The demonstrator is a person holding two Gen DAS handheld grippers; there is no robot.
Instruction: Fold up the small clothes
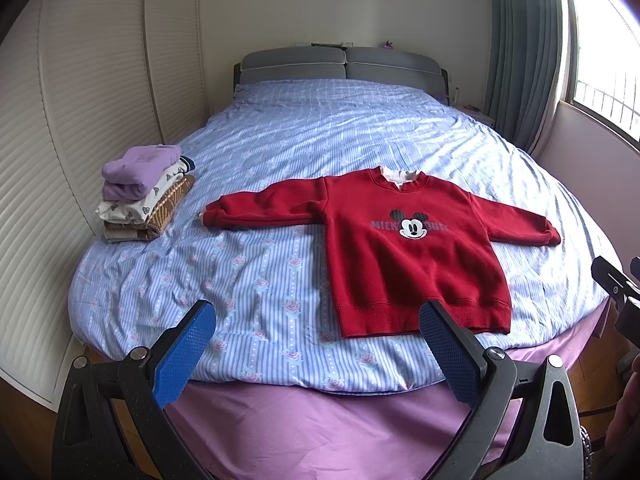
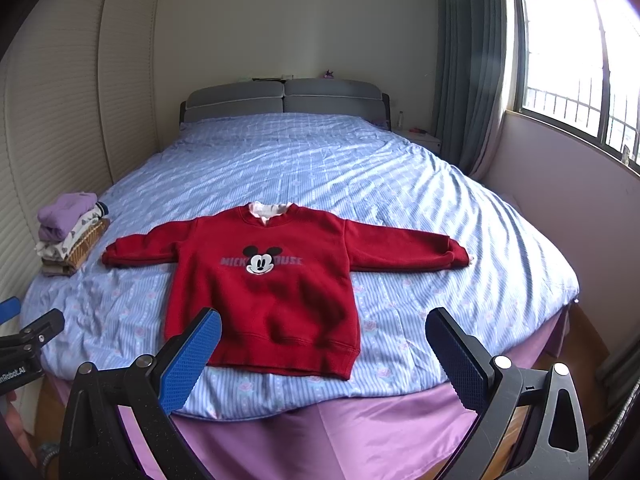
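One sweater [image 1: 404,248] lies flat, front up, sleeves spread, near the foot of the bed [image 1: 280,140], ready for folding. Both the left gripper [image 1: 316,344] and right gripper [image 2: 324,348] hover short of it, jaws apart, empty. Folded clothes [image 1: 140,192] are stacked aside, probably to keep space free.

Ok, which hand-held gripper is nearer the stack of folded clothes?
Left. The left hand-held gripper hangs open off the bed's foot, left of the sweater, on the stack's side. The right hand-held gripper hangs open at the sweater's hem, farther away.
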